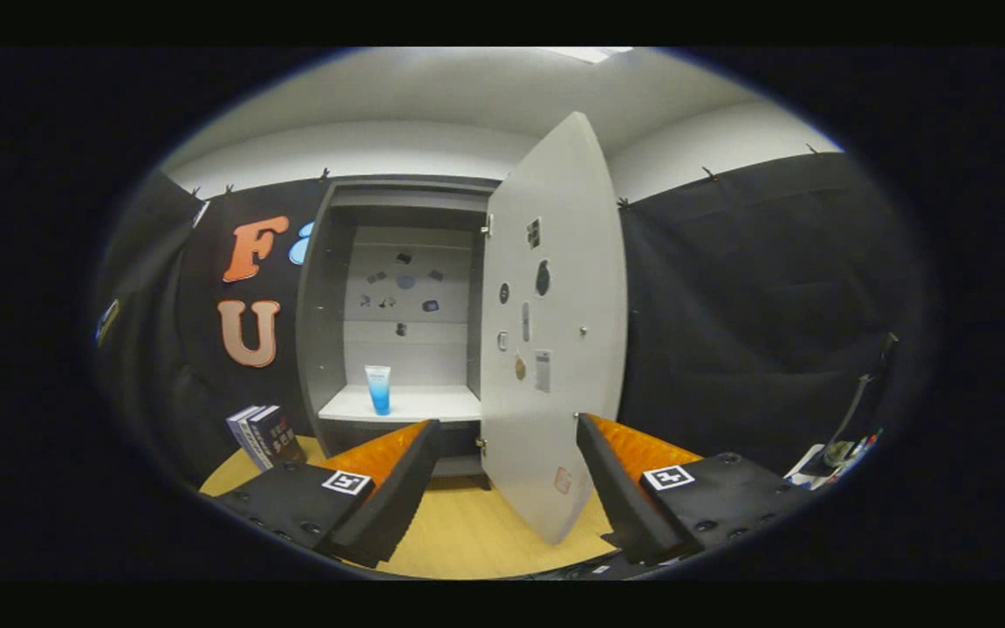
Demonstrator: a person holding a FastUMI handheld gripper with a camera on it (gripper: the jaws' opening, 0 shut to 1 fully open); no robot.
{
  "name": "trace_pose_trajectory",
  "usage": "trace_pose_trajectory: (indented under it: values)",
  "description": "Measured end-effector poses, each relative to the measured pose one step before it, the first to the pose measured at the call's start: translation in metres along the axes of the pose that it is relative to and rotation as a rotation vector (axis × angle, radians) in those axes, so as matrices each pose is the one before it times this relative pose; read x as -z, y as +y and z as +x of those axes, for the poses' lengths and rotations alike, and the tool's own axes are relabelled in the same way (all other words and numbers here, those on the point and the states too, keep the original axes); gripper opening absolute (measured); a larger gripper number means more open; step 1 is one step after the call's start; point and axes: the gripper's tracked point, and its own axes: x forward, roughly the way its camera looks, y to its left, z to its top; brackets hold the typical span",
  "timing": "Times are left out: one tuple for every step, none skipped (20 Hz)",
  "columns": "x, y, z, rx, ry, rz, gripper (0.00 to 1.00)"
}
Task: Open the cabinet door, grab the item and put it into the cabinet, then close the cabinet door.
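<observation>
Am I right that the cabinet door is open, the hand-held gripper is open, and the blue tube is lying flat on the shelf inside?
Not quite. The gripper view shows the blue tube standing upright on the shelf, not lying flat. The rest holds: the cabinet door is open and the hand-held gripper is open, its fingers apart and holding nothing.

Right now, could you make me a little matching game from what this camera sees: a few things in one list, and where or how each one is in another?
Things:
1. blue tube
2. cabinet door
3. books
4. gripper

Places or states:
A. leaning on the wooden table, left of the cabinet
B. jaws spread apart, holding nothing
C. standing upright on the white shelf inside the cabinet
D. swung open, its lower edge between the jaws

Pairs: 1-C, 2-D, 3-A, 4-B
</observation>
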Motion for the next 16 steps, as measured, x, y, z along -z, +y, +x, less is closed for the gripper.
trace_pose_trajectory:
  values:
    - [0.00005, -0.01420, -0.00211, 0.00775, -0.00017, 0.00420, 0.98]
    - [0.00233, -0.01408, 0.00048, 0.00886, 0.00549, 0.00542, 0.98]
    - [0.00289, -0.01432, 0.00019, 0.00893, 0.00590, 0.00650, 0.98]
    - [0.00310, -0.01226, 0.00322, 0.00711, 0.00744, 0.00492, 0.98]
    - [0.00416, -0.01276, 0.00185, 0.00472, 0.00576, 0.00279, 0.98]
    - [0.00248, -0.01160, 0.00294, 0.00475, 0.00502, 0.00159, 0.98]
    - [0.00328, -0.01151, 0.00368, 0.00105, 0.00348, 0.00168, 0.98]
    - [0.00480, -0.00850, 0.00608, 0.00092, 0.00504, 0.00265, 0.98]
    - [0.00517, -0.00909, 0.00530, -0.00127, 0.00532, 0.00391, 0.98]
    - [0.00451, -0.00942, 0.00601, -0.00256, 0.00850, 0.00564, 0.98]
    - [0.00701, -0.00710, 0.00754, -0.00375, 0.01361, 0.00683, 0.98]
    - [0.00632, -0.00379, 0.00682, -0.00850, 0.01147, 0.00735, 0.98]
    - [0.00589, -0.00334, 0.00712, -0.01136, 0.01183, 0.00532, 0.99]
    - [0.00550, -0.00281, 0.00706, -0.00874, 0.00683, 0.00196, 0.99]
    - [0.00415, -0.00142, 0.00811, -0.00709, 0.00232, -0.00120, 0.99]
    - [0.00329, 0.00015, 0.00762, -0.00902, 0.00147, -0.00071, 0.99]
